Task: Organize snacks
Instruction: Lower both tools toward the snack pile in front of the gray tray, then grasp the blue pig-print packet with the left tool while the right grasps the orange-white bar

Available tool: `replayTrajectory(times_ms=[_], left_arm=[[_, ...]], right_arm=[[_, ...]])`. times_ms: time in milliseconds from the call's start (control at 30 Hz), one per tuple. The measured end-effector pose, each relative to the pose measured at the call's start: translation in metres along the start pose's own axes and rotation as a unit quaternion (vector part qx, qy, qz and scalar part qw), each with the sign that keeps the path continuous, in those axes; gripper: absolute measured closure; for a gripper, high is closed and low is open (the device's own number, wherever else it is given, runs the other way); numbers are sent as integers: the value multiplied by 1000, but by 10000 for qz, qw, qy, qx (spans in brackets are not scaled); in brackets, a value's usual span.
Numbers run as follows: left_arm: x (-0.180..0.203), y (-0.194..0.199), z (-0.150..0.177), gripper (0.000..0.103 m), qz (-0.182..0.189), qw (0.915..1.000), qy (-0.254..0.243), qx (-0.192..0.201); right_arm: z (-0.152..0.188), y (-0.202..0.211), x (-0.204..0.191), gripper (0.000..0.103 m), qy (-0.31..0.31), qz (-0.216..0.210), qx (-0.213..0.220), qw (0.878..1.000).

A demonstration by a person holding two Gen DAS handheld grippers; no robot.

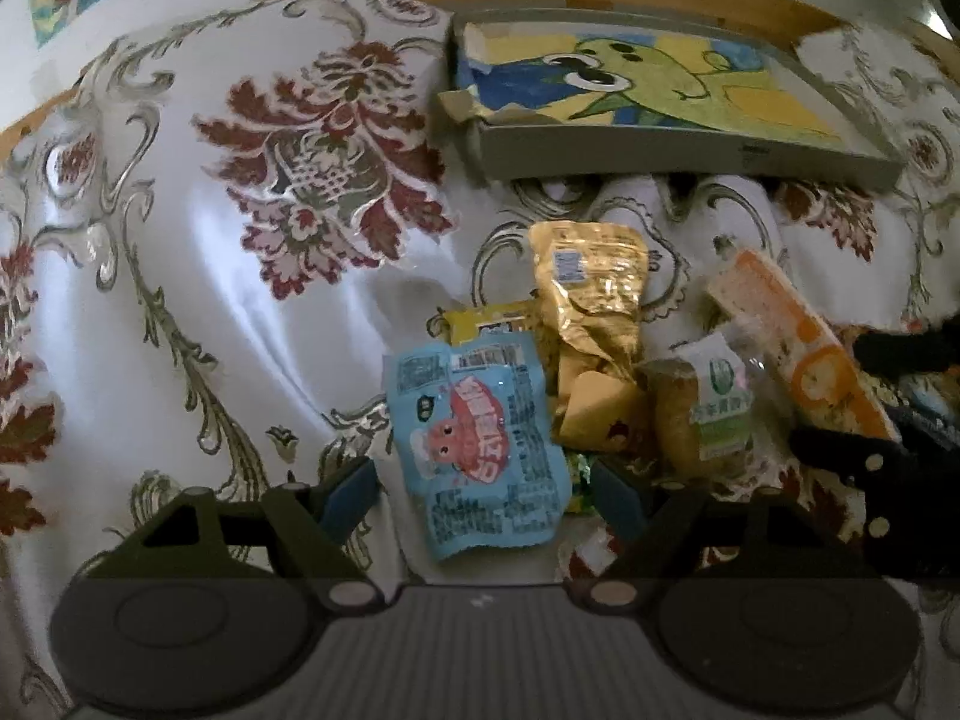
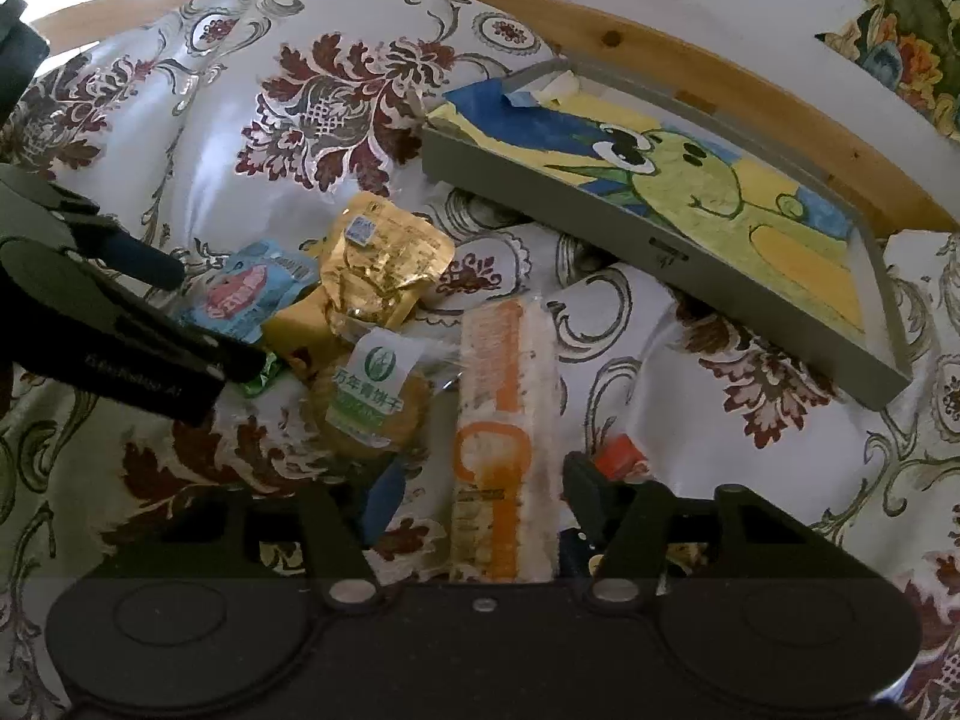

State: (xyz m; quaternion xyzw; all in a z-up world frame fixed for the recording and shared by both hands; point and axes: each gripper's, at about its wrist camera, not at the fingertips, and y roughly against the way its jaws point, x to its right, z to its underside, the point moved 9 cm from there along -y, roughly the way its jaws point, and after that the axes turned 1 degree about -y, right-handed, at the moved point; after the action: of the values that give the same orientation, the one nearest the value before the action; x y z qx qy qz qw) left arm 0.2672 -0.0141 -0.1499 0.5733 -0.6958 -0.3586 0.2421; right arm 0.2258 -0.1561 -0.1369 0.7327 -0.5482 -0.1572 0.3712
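left tongs [image 1: 483, 489] apart, straddling blue snack packet [image 1: 474, 450] | right tongs [image 2: 480, 495] apart around long orange wafer pack [image 2: 501, 438] | both light, crinkly, slippery; wafer brittle, grip mid-length gently

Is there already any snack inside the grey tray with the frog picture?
No, the grey tray holds only the frog drawing, while the snacks, such as the gold packet, lie outside it on the flowered cloth.

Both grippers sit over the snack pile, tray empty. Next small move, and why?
Probably close the left gripper on the blue packet: it lies between the open fingers, on top of the pile. The tray holds no snacks yet.
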Motion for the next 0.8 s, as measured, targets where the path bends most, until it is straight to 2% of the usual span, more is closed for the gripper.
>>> replayTrajectory(times_ms=[167, 333, 500, 567, 700, 800], left_arm=[[-11, -8, 1, 27, 231, 9984, 493, -123], [-9, -13, -3, 33, 514, 9969, 590, -34], [-5, -19, 1, 31, 419, 9983, 380, -115], [-5, -21, 3, 25, 329, 9985, 363, -226], [-12, -24, 8, 22, 303, 9965, 657, -410], [-15, -25, 10, 28, 380, 9944, 870, -465]], right_arm=[[1, -7, 1, 49, -122, -49, -104, 9999], [1, -17, 1, 53, -147, 5, -197, 9997], [1, -21, 1, 54, -195, 15, -239, 9995], [2, -22, 1, 54, -187, 7, -271, 9995], [4, -26, 2, 54, -278, -21, -368, 9989], [3, -27, 3, 54, -373, -44, -404, 9985]])
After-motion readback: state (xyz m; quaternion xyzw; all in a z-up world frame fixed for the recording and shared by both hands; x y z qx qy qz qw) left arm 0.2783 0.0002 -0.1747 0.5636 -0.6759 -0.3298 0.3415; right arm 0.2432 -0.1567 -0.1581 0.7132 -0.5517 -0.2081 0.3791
